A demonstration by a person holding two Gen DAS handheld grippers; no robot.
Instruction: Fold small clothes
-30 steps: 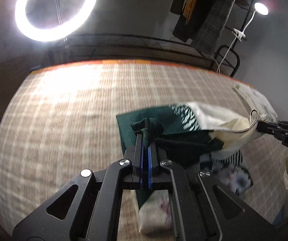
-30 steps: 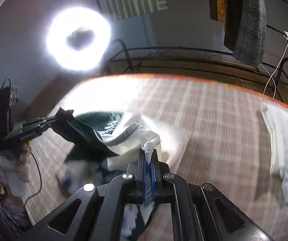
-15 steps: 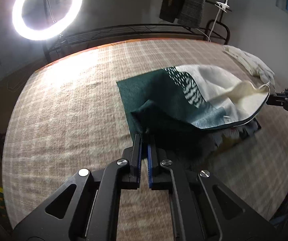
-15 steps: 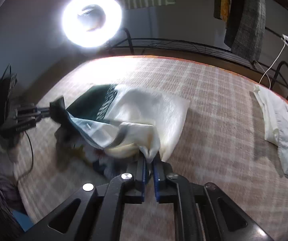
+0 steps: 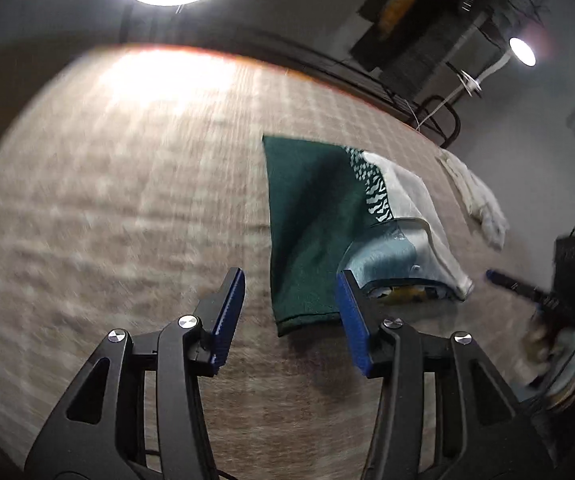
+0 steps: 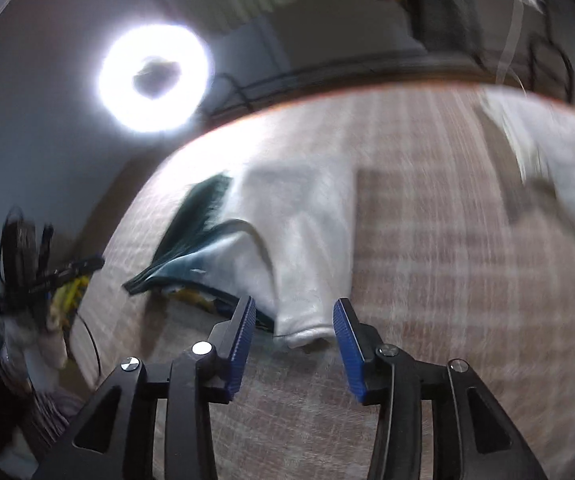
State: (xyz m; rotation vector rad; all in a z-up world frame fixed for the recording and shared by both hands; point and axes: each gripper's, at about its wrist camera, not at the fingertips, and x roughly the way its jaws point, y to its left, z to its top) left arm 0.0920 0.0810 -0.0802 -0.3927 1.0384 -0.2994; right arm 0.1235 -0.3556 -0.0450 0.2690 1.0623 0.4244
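A green and cream garment [image 5: 327, 216] lies folded over on the checked cloth. In the left wrist view its green near corner sits between my left gripper's [image 5: 290, 286] blue pads, which do not touch it; the jaws are opening. The right wrist view shows the cream end of the garment [image 6: 307, 240], its rolled hem lying between my right gripper's [image 6: 294, 314] pads, free of both; those jaws are opening too. My right gripper [image 5: 527, 288] also shows blurred at the far right of the left wrist view, and my left gripper [image 6: 83, 264] at the left of the right wrist view.
A white garment [image 5: 475, 196] lies crumpled at the far right of the checked surface [image 5: 127, 200]. A ring light [image 6: 155, 76] glares behind the far edge. Clothes hang on a rack [image 5: 427, 20] at the back. Something yellow [image 5: 403, 294] peeks out under the folded garment.
Both grippers carried the garment's corners toward the near edge, laid them down and let go. Their jaws went from shut to apart. The garment now lies folded flat.
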